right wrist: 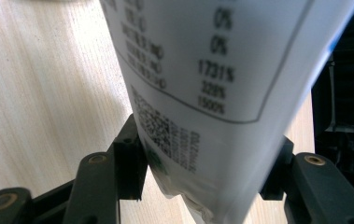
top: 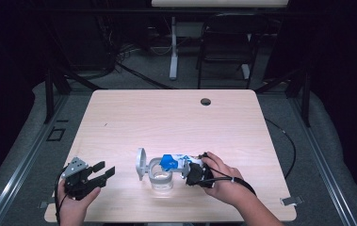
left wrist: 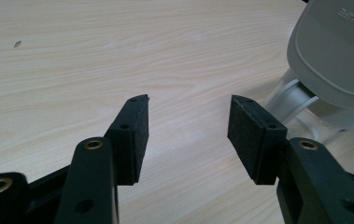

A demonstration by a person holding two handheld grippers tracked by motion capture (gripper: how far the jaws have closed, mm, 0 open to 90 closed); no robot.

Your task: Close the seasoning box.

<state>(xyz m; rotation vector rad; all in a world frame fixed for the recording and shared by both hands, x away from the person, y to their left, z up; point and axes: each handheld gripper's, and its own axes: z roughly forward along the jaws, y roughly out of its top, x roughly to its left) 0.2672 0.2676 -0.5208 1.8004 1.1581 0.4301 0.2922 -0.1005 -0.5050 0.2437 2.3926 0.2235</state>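
1. Dark room surrounds a pale wood-grain table (top: 176, 117), with a black chair (top: 225, 44) and a white desk leg (top: 173, 47) on the grey floor behind it. Near the person's edge stands a clear plastic jar with a grey hinged lid (top: 159, 178), its lid (top: 141, 162) flipped up to the left.

2. The right gripper (top: 191, 173) is clamped on a white and blue printed pouch (top: 176, 161), held on its side with its blue end over the jar mouth. In the right gripper view the black pads press both flanks of the pouch (right wrist: 198, 93) near its bottom seam.

3. The left gripper (top: 101, 173) rests at the left, jaws apart with nothing between them; in its own view the pads (left wrist: 132, 135) frame bare wood, with the grey lid (left wrist: 333, 51) just beyond.

4. Risks, as I judge them:
   - The pouch is soft and gripped low, so it could sag or slide out of the pads and drop onto the jar.
   - Whatever pours may miss the narrow mouth, since the blue end sits only roughly above it and whether the pouch is open cannot be told.
   - The jar is unsteadied; a nudge from the pouch could tip or shove it.
   - The raised lid could fall shut across the opening.
   - Squeezing harder may burst contents out too fast.
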